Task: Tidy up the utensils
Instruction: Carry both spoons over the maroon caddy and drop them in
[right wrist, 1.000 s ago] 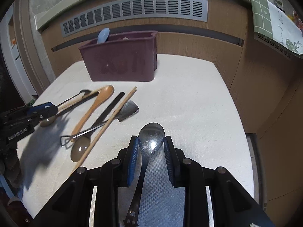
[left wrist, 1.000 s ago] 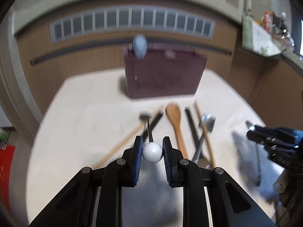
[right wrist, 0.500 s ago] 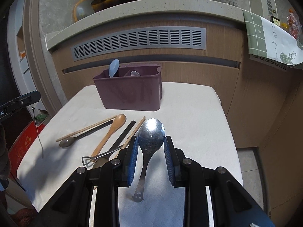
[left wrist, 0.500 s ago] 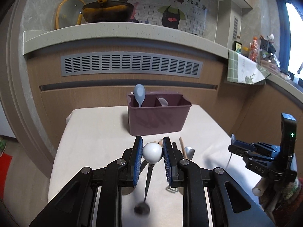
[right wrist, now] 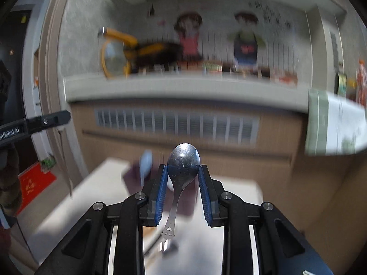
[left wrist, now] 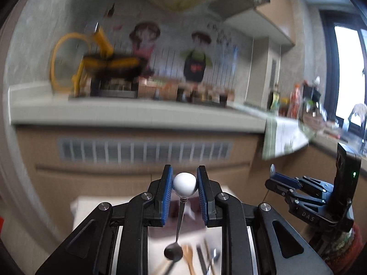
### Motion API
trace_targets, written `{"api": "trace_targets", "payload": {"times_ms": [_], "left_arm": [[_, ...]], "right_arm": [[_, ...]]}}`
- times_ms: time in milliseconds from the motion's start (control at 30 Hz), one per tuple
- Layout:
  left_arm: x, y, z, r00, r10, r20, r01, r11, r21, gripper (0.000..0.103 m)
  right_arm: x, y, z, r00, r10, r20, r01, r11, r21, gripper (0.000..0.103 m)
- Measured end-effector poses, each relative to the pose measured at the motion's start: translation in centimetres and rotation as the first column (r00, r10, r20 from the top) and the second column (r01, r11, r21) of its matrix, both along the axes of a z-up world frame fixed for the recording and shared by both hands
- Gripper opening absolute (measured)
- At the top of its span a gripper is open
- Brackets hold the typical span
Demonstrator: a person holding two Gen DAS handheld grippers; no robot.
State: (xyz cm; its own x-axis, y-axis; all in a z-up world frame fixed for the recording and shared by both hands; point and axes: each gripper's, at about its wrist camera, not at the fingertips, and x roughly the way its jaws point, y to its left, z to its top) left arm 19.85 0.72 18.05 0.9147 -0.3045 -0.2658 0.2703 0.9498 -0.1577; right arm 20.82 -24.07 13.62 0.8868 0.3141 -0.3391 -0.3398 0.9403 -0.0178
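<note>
My left gripper [left wrist: 184, 183] is shut on the white ball end [left wrist: 184, 181] of a thin black spoon whose bowl [left wrist: 173, 251] hangs down. My right gripper [right wrist: 183, 174] is shut on the bowl of a steel spoon [right wrist: 183, 161], its handle hanging down. Both are raised high above the white table. The maroon utensil box [right wrist: 133, 178] is blurred behind the right fingers, with a pale blue spoon [right wrist: 146, 160] standing in it. Several utensils [left wrist: 201, 261] lie on the table below the left gripper. The right gripper also shows in the left wrist view [left wrist: 273, 181].
A counter ledge [left wrist: 137, 112] with a vent grille [left wrist: 144, 152] runs behind the table. A yellow-handled pan [left wrist: 110, 64] sits on the ledge. A green-white cloth [right wrist: 330, 123] hangs at the right. The left gripper's finger [right wrist: 45, 121] shows at the left of the right wrist view.
Both grippers have risen and tilted upward with their spoons. The table and box have dropped low in both views, and the wall above the counter now fills them.
</note>
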Motion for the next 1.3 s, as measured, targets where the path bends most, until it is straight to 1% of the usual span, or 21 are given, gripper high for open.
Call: {"api": "trace_targets", "payload": {"times_ms": [67,133,233,333,500,600,633,700,733,800,900,1033,1100,1200,1300], "left_arm": [[1.7,0.3,1.5,0.999,0.008,0.038,-0.008,1.0,-0.008,0.022],[3.6,0.4,2.2,0.999,0.005,0.053,-0.004,1.0,-0.022,0.022],[6.6,0.5,1.9,0.999,-0.003,0.047,0.005,0.999,-0.043,0.022],[9.8,0.3,0.2,1.0,-0.01,0.009,0.011,0.998,-0.068,0.022],[13.8,-0.1,-3.8,0.996,-0.033,-0.078,0.025,0.994,-0.102,0.022],[15.4,-0.5,-6.7,0.988,-0.054,-0.143,0.038,0.994,-0.107,0.022],[15.8,-0.8,-8.0,0.982,-0.073,-0.175,0.054,0.992,-0.112,0.022],[16.8,-0.8,-10.1,0.967,-0.104,-0.234,0.075,0.988,-0.133,0.026],[16.7,-0.8,-10.9,0.962,-0.109,-0.25,0.075,0.987,-0.14,0.028],[16.5,-0.4,-11.8,0.958,-0.098,-0.268,0.057,0.986,-0.155,0.04],[15.0,0.9,-11.9,0.962,-0.062,-0.268,0.014,0.984,-0.177,0.042],[11.4,2.9,-12.5,0.961,0.023,-0.277,-0.067,0.987,-0.149,0.043],[9.7,3.5,-13.5,0.951,0.058,-0.304,-0.102,0.986,-0.129,0.042],[6.9,4.0,-15.6,0.927,0.077,-0.368,-0.118,0.989,-0.091,0.042],[3.8,4.0,-18.0,0.902,0.109,-0.417,-0.136,0.99,-0.035,0.042]], "right_arm": [[1.6,0.4,2.4,0.999,-0.007,0.044,0.007,1.0,-0.003,0.025],[3.9,0.9,4.0,0.997,-0.016,0.072,0.016,1.0,-0.003,0.025],[7.0,1.6,4.1,0.998,-0.027,0.065,0.027,1.0,0.001,0.025],[9.6,2.3,2.7,0.999,-0.026,0.031,0.026,1.0,0.0,0.025],[12.8,3.8,-1.4,0.999,-0.018,-0.043,0.016,0.999,-0.028,0.025],[14.0,4.5,-4.1,0.995,-0.007,-0.099,0.002,0.999,-0.047,0.025],[14.4,4.7,-5.0,0.992,0.004,-0.122,-0.01,0.999,-0.051,0.026],[15.2,4.9,-7.0,0.978,0.049,-0.2,-0.061,0.997,-0.05,0.026],[15.6,4.9,-8.0,0.966,0.071,-0.248,-0.084,0.996,-0.042,0.027],[15.8,4.7,-9.0,0.959,0.066,-0.275,-0.079,0.996,-0.038,0.027],[14.6,3.7,-8.5,0.966,0.051,-0.255,-0.061,0.998,-0.031,0.027],[11.9,1.6,-7.5,0.976,0.01,-0.219,-0.015,1.0,-0.023,0.027],[10.1,0.4,-7.8,0.974,-0.016,-0.228,0.009,0.999,-0.03,0.027],[8.3,-1.0,-9.0,0.962,-0.044,-0.27,0.034,0.999,-0.043,0.027],[5.7,-1.8,-11.4,0.946,-0.076,-0.314,0.057,0.996,-0.071,0.027]]}}
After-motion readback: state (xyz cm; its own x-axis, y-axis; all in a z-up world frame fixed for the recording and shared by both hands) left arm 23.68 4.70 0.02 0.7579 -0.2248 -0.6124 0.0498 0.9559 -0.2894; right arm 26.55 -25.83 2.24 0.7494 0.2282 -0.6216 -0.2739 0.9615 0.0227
